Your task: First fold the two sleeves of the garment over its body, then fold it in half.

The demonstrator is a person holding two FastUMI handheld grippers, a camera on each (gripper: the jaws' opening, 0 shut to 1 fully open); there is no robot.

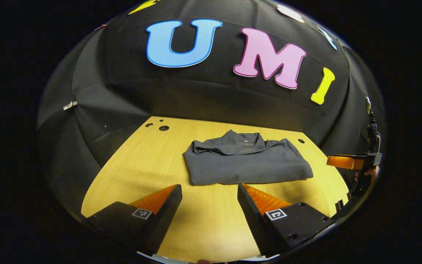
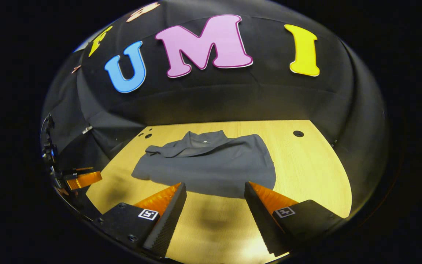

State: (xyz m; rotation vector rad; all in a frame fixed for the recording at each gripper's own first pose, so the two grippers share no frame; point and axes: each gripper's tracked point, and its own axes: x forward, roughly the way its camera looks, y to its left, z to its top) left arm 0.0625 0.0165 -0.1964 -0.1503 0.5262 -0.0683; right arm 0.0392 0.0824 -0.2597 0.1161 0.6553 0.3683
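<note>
A dark grey garment (image 1: 245,161) lies folded into a compact bundle in the middle of a pale wooden table (image 1: 141,165), its collar end toward the black cloth wall and its near edge lying fairly straight across the tabletop. In the left gripper view the left gripper (image 1: 210,192) hangs above the bare wood just in front of that near edge, its jaws spread wide and holding nothing. At the right rim of the same view the right gripper (image 1: 343,161) shows off the table's right side, with part of a hand (image 1: 368,173) behind it. In the right gripper view the right gripper (image 2: 215,190) also stands wide apart and empty, its tips just at the garment's (image 2: 207,165) near edge. The left gripper (image 2: 84,179) shows at the left rim there, beside the table (image 2: 306,165).
</note>
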